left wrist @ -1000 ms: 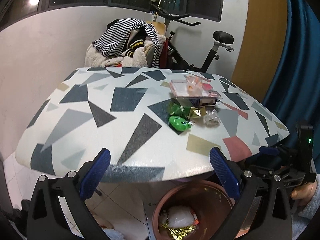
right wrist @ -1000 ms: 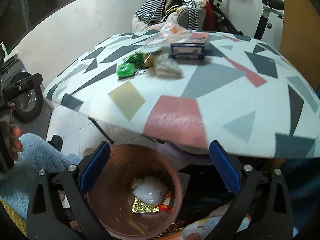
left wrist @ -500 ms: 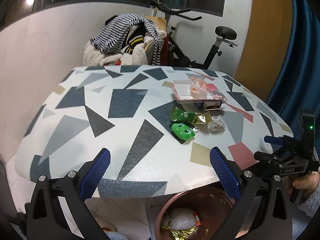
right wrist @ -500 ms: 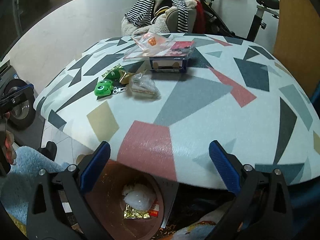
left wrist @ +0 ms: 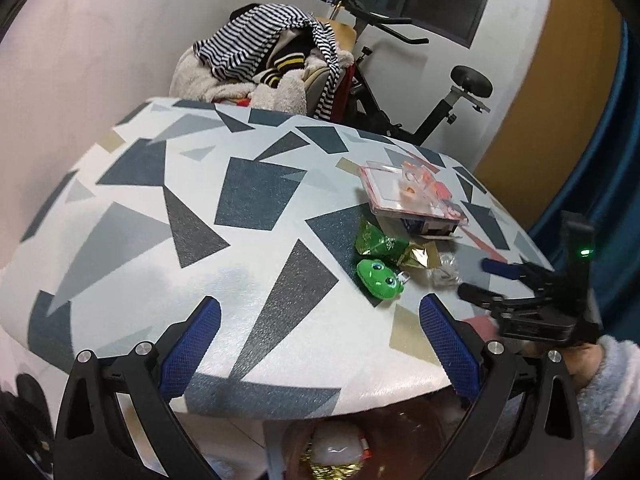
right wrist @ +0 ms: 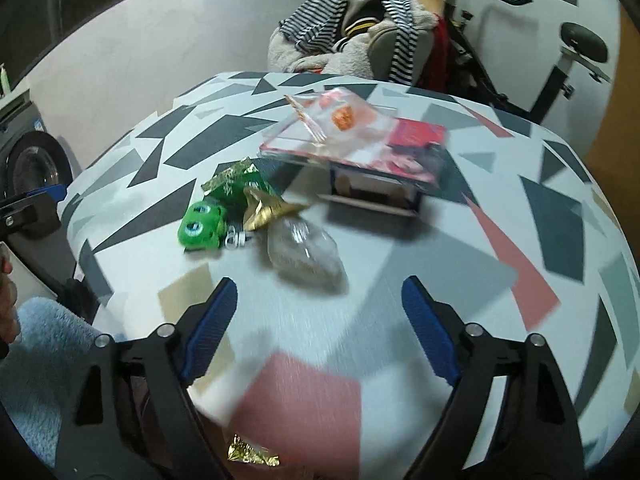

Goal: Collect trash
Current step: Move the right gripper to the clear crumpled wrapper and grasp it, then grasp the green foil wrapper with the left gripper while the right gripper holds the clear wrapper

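The right tool (right wrist: pixel 318 310), spread wide and carrying nothing, hovers over the patterned tabletop (right wrist: pixel 460 264) just short of a clear crumpled wrapper (right wrist: pixel 306 254), while the left tool (left wrist: pixel 320 340), equally spread and empty, hangs at the tabletop's near edge above the brown bin (left wrist: pixel 400 440). Beyond lie a gold wrapper (right wrist: pixel 266 206), a green wrapper (right wrist: pixel 236 184), a green frog toy (right wrist: pixel 200 226) and a box (right wrist: pixel 376 188) under clear packaging (right wrist: pixel 332 124). The reach for the next piece appears underway; the next move calls for closing on the clear wrapper.
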`<state>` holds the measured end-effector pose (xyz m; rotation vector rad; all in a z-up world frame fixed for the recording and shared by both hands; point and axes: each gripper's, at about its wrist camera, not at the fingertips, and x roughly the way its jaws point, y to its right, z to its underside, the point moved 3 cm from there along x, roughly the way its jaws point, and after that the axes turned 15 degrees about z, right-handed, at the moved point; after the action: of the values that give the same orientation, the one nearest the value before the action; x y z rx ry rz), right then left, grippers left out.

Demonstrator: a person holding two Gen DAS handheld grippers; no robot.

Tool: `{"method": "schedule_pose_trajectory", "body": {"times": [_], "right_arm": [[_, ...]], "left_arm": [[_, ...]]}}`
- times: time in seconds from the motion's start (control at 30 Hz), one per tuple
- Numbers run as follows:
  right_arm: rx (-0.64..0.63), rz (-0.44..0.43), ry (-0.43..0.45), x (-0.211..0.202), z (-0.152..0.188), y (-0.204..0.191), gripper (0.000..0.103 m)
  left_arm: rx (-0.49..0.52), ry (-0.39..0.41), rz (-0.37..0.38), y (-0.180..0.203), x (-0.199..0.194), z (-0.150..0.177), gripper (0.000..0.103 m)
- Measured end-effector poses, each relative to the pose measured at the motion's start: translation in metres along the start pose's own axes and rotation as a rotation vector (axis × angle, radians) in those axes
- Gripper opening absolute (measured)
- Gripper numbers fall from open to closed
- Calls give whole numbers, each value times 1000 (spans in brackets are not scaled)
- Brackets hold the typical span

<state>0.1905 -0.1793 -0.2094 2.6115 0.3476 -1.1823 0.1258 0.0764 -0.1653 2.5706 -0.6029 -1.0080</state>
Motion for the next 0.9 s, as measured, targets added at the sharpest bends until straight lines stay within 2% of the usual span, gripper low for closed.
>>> {"method": "schedule_pose_trajectory", "body": {"times": [0.13, 0.17, 0.2, 0.27, 0.4, 0.5, 0.57, 0.8, 0.9], "right_arm": [[-15, -4, -34, 17, -9, -9, 74], [-20, -12, -46, 21, -11, -11, 69], [-23, -16, -56, 24, -11, -12, 58], [-16, -31, -65, 25, -10, -11, 49], [26, -46, -38, 15, -5, -2, 46], [89, -42, -21, 6, 3, 13, 46], [111, -34, -17, 3, 7, 19, 46], [175, -22, -12, -11, 21, 38, 45], [188, -19, -10, -16, 27, 47, 45]], "left_arm": [[-24, -5, 23, -4, 8, -8, 90], [-35, -5, 33, -5, 11, -11, 89], [-43, -5, 40, -6, 13, -13, 89], [-64, -13, 62, -8, 19, -16, 86], [-83, -48, 93, -8, 37, -22, 76], [-65, -76, 95, -6, 53, -27, 72], [-88, -91, 121, -8, 66, -29, 70], [-403, -97, 269, -38, 118, -38, 58], [-459, -100, 300, -40, 130, -39, 57]]}}
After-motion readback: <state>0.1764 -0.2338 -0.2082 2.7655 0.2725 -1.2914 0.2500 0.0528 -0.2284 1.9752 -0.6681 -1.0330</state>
